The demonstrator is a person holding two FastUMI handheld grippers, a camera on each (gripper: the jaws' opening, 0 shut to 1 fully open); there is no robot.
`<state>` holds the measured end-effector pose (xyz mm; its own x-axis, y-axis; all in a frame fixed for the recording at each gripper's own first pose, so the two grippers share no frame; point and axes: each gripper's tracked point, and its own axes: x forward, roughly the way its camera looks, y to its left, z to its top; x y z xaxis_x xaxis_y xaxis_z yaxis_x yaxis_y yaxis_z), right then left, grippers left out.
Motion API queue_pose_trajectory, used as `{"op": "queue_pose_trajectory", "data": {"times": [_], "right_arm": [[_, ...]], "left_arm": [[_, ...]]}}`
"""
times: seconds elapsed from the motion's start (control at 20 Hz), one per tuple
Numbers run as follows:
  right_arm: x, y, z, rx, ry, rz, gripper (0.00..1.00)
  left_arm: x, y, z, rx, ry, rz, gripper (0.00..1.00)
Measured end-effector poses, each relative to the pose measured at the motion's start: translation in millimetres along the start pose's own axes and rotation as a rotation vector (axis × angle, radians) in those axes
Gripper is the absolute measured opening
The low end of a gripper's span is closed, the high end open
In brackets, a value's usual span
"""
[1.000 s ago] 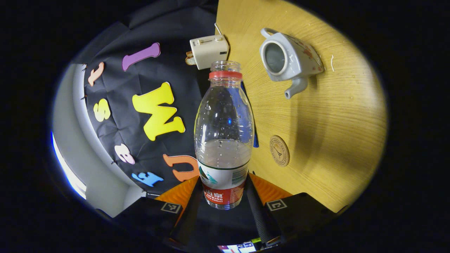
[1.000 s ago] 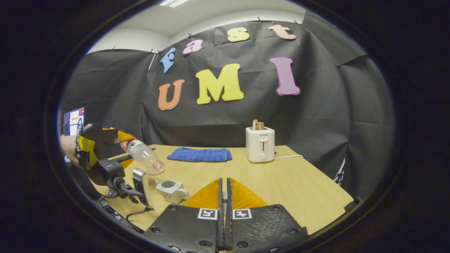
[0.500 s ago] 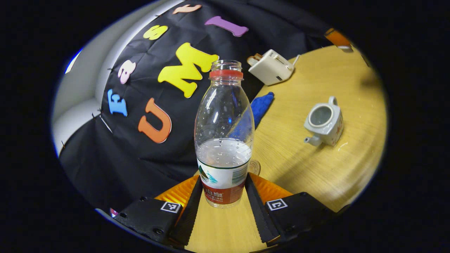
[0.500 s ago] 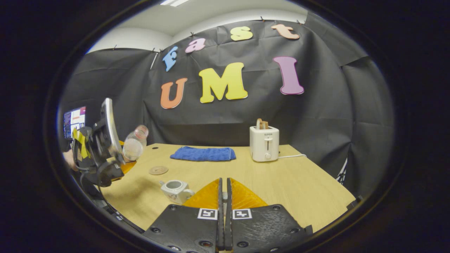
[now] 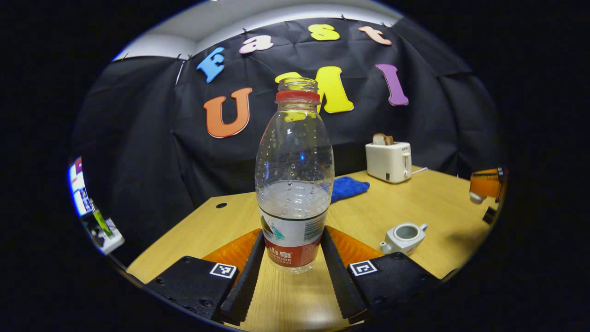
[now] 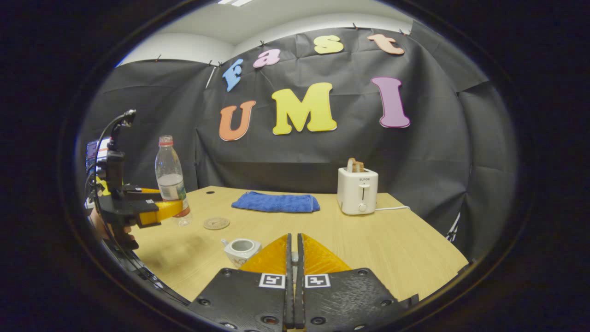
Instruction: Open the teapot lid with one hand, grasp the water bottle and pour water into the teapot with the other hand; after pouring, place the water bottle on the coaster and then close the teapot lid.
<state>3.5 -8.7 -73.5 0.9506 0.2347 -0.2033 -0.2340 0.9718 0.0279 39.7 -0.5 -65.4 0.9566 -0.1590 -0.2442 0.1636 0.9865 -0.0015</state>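
Note:
My left gripper (image 5: 293, 234) is shut on the lower part of a clear water bottle (image 5: 294, 184) with no cap, about a third full and upright. In the right gripper view the water bottle (image 6: 171, 177) stands low over the table just left of the round coaster (image 6: 216, 223), held by the left gripper (image 6: 156, 207). The white teapot (image 5: 403, 236) sits lidless on the table, also near my right fingers as the teapot (image 6: 240, 249). My right gripper (image 6: 293, 237) is shut; at the left gripper view's right edge the right gripper (image 5: 484, 186) shows a small white piece, seemingly the lid, at its tips.
A white toaster (image 6: 358, 190) with bread in it stands at the back of the wooden table (image 6: 392, 249), its cord running right. A folded blue cloth (image 6: 275, 203) lies left of it. A hand and a monitor show at the far left.
The bottle has swung from tipped over the teapot back to upright and moved left, down beside the coaster. The right gripper has stayed shut and nearly still.

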Motion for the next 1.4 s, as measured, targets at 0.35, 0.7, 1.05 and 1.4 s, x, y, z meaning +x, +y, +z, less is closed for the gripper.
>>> {"op": "queue_pose_trajectory", "data": {"times": [0.35,0.7,1.05,1.4], "right_arm": [[8.1,9.3,-9.8,-0.008,0.025,0.006,0.01],[15.9,-7.0,-21.2,-0.003,0.058,-0.028,0.01],[19.2,-14.1,-26.0,-0.007,0.073,-0.046,0.01],[18.4,-11.0,-24.5,-0.015,0.072,-0.042,0.01]], "left_arm": [[61.4,23.7,5.7,-0.008,-0.037,-0.022,0.74],[125.7,31.0,-30.5,0.004,0.057,-0.06,0.75],[141.0,26.0,-51.5,-0.022,0.107,-0.079,0.76],[141.2,27.0,-52.2,-0.02,0.11,-0.081,0.78]]}}
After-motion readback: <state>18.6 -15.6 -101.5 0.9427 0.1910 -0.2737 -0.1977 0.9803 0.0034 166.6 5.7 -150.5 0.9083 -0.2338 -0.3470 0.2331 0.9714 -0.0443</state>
